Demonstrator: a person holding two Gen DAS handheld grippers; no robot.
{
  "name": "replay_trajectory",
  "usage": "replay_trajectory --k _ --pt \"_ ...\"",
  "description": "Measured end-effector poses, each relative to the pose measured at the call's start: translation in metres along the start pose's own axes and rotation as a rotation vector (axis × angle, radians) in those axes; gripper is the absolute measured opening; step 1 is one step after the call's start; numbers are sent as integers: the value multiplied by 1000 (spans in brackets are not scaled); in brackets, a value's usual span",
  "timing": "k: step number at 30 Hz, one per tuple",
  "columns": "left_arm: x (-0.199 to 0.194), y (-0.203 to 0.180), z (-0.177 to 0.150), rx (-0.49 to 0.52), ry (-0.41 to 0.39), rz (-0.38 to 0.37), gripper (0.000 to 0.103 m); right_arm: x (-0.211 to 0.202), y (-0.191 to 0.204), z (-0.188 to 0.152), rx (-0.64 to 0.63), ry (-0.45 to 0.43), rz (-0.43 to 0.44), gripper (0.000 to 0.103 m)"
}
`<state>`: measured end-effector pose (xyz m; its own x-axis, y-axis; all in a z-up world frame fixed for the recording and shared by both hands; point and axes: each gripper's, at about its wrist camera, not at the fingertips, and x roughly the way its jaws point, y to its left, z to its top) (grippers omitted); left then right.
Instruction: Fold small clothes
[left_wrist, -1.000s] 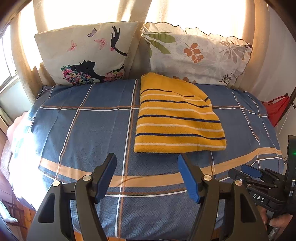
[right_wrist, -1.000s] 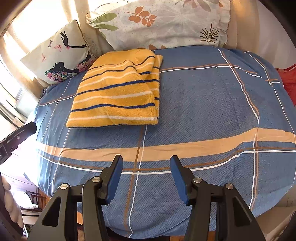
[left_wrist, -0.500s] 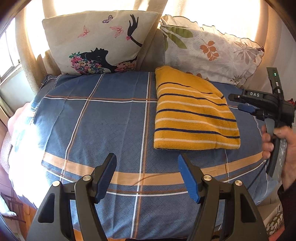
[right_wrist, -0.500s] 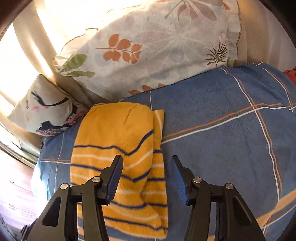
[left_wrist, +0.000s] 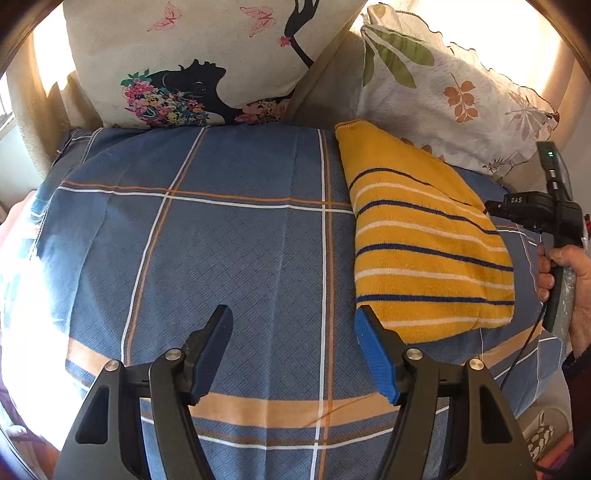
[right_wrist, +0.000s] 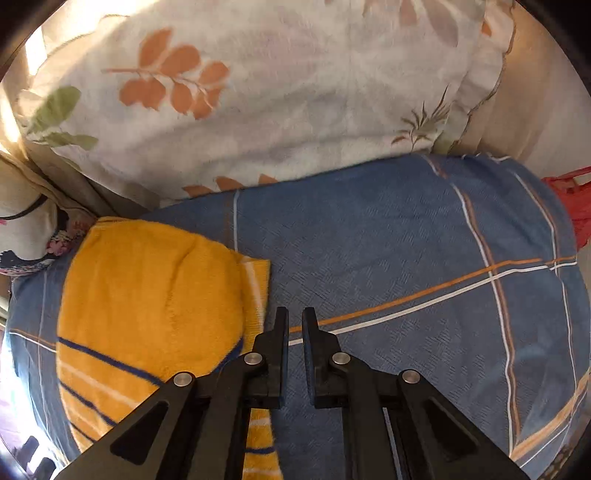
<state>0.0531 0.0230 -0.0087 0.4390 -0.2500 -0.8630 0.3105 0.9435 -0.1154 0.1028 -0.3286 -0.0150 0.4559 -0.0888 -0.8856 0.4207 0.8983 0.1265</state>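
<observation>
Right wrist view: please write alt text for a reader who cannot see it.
The right gripper, its jaws nearly shut on nothing, hovers beside the right edge of a folded yellow striped towel on a blue checked bedsheet. A leaf-print pillow lies behind.

You can make out one marking only: small pale letters reading "DAS" on the black body of the right gripper (left_wrist: 524, 210), seen from the left wrist view. Nothing else carries readable text.

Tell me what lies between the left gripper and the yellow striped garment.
Only bare blue plaid sheet, in the left wrist view: the open left gripper hovers beside the yellow striped garment.
</observation>
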Motion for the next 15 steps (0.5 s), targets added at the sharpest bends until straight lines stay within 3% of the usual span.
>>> replay_trajectory --k 3,6,8,11,15 --pt "11 0 11 26 9 -31 68 -35 18 -19 -44 -44 102 12" --pt "18 -3 20 58 -8 -43 68 -45 36 -44 -47 -17 201 24" --pt "20 -7 24 81 -25 -33 68 -36 43 -55 -64 3 185 30" --pt "18 -15 27 111 -62 -15 68 -8 42 -68 -79 46 85 37" --pt "0 -24 26 122 -145 40 68 -19 30 -73 -19 -7 147 37"
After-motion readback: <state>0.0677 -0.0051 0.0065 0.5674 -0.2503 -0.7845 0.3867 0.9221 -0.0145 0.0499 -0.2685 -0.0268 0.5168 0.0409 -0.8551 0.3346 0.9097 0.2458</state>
